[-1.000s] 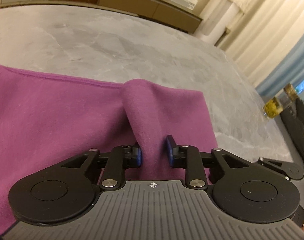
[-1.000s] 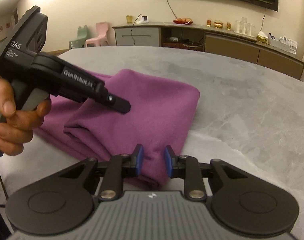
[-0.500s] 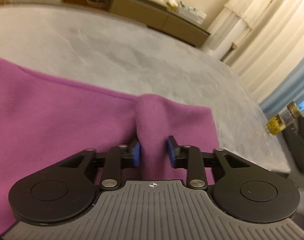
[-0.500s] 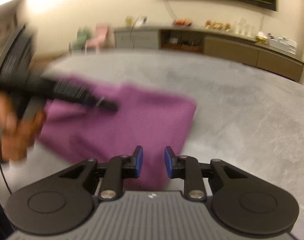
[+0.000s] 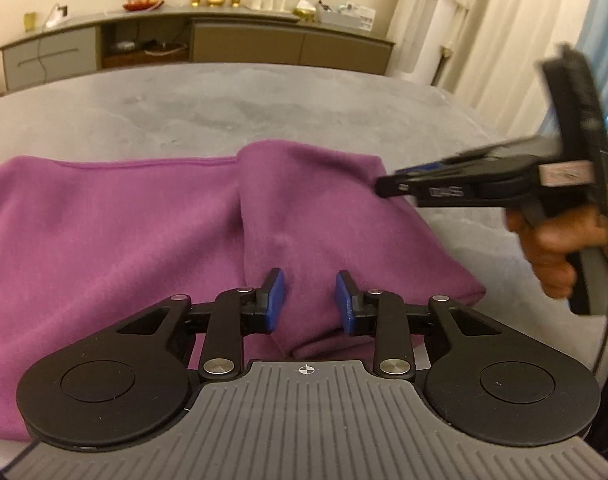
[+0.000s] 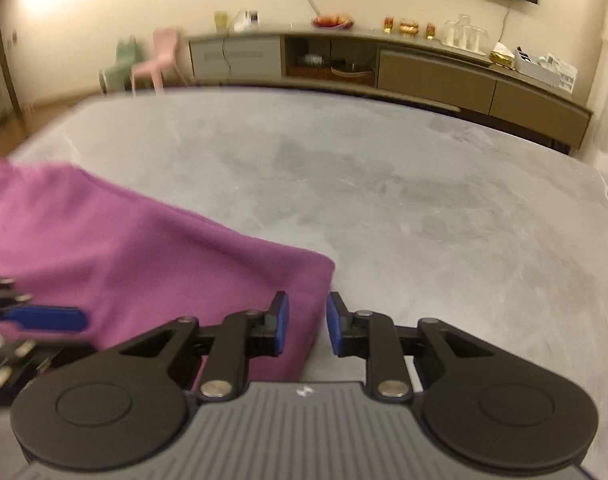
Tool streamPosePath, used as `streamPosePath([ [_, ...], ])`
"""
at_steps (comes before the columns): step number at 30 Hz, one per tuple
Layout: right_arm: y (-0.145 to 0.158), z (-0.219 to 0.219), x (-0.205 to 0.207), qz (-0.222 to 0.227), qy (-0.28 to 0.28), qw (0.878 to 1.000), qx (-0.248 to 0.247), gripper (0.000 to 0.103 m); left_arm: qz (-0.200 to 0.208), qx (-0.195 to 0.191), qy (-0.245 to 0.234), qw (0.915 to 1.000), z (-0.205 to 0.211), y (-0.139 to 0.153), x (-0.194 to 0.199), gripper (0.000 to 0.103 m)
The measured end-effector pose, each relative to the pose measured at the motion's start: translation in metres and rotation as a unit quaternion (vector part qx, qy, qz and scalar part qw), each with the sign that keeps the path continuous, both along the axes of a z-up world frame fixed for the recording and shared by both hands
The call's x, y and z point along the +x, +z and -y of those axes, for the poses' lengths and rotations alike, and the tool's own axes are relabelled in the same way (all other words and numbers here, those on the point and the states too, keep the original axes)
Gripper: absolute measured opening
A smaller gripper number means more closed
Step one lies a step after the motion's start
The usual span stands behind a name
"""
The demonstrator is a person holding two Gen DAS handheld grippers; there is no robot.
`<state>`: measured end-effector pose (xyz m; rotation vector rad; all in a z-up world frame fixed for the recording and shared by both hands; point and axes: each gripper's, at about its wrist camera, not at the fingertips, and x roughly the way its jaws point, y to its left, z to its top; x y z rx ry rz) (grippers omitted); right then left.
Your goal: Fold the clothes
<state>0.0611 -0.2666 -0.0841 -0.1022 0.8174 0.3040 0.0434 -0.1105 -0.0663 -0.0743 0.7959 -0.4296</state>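
Note:
A purple cloth (image 5: 116,240) lies folded on the grey table (image 5: 264,104). A crease runs down it into my left gripper (image 5: 308,300), whose blue pads are shut on that fold near the cloth's front edge. In the left wrist view, a hand holds my right gripper (image 5: 387,188), which hovers blurred by the cloth's right corner. In the right wrist view, my right gripper (image 6: 307,320) has a narrow gap between its pads. The cloth's edge (image 6: 304,320) lies partly under that gap, with table showing beside it, and nothing is clamped. One left fingertip (image 6: 44,319) shows at the left.
Bare grey table (image 6: 423,208) stretches beyond and right of the cloth. A long sideboard (image 6: 423,76) with glasses and bowls stands against the far wall. Small pink and green chairs (image 6: 144,60) are at the left, and curtains (image 5: 483,32) hang at the right.
The right gripper has swung from the cloth's front edge to its right corner, and the cloth now sits left in its view. The left gripper has kept its hold and now looks toward the sideboard.

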Motion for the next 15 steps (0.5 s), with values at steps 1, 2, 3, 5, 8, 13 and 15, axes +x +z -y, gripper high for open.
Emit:
streamPosePath([
  [1,0.001,0.001,-0.004,-0.001,0.001,1.000,0.006,0.022,0.009,-0.003,0.001,1.0000,-0.002,0.007,0.003,0.020],
  [2,0.002,0.002,-0.008,-0.001,0.001,1.000,0.011,0.022,0.020,-0.005,0.002,0.9998,-0.003,0.014,0.006,0.020],
  [3,0.003,0.003,-0.013,-0.002,0.002,1.000,0.017,0.022,0.031,-0.007,0.002,0.9995,-0.005,0.021,0.009,0.021],
  [5,0.006,0.005,-0.021,-0.003,0.003,1.000,0.028,0.022,0.037,0.004,0.003,0.9993,0.001,0.026,0.031,0.022],
  [8,0.009,0.008,-0.034,-0.004,0.004,0.999,0.045,0.022,0.014,0.027,0.014,0.9994,0.013,0.010,0.075,0.022],
  [13,0.013,0.011,-0.049,-0.009,0.004,0.998,0.065,0.041,-0.013,0.019,0.059,0.9980,0.003,-0.002,0.083,0.029],
  [15,0.011,0.011,-0.046,-0.013,-0.001,0.998,0.060,0.048,0.004,-0.005,0.064,0.9979,-0.008,0.010,0.060,0.030],
])
